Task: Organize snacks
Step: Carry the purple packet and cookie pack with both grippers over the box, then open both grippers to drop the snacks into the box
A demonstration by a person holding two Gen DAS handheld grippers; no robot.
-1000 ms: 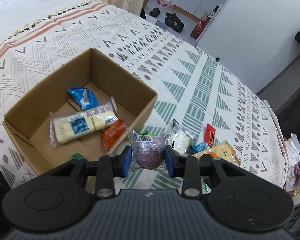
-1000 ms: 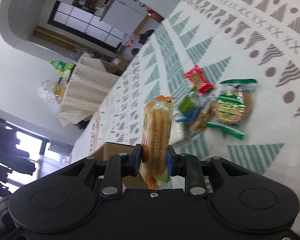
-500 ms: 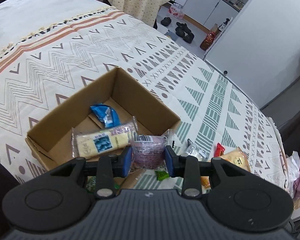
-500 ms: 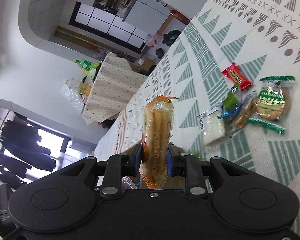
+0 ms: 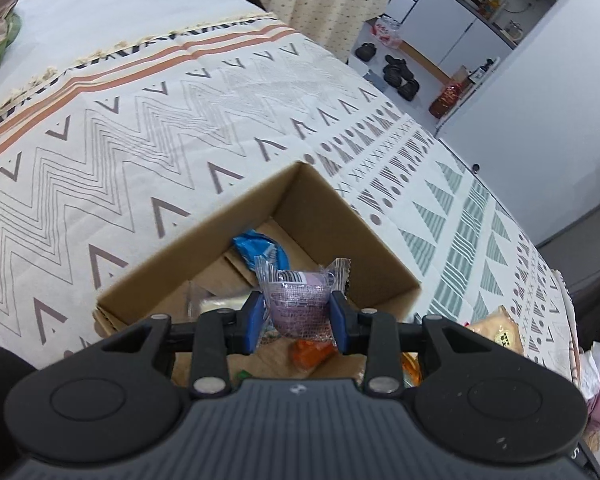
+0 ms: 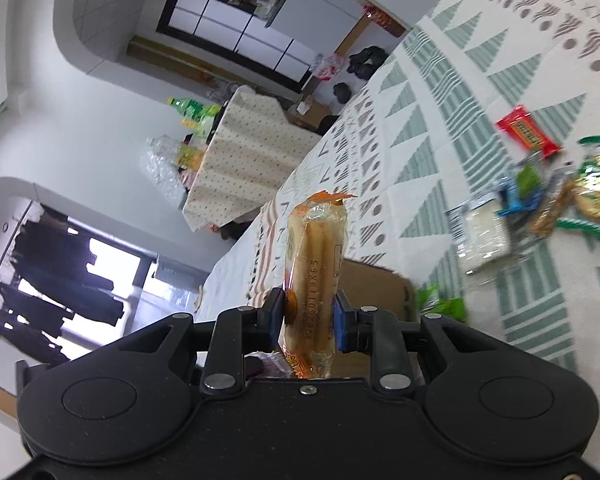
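My left gripper is shut on a purple wrapped snack and hangs over the open cardboard box. Inside the box lie a blue packet, a pale yellow packet partly hidden behind the fingers, and an orange packet. My right gripper is shut on a long orange-wrapped biscuit pack, held upright above the patterned cloth. Behind that pack a brown corner of the box shows. Loose snacks lie on the cloth to the right: a red bar, a white pack, a green-edged cookie.
The patterned cloth covers a wide surface that drops off at its far right edge. A beige snack bag lies right of the box. Shoes and a white cabinet stand on the floor beyond. A draped table with bottles stands farther off.
The left gripper has carried the purple snack from beside the box's right wall to above its inside. The right gripper rose slightly with the biscuit pack, and the loose snacks slid right in view.
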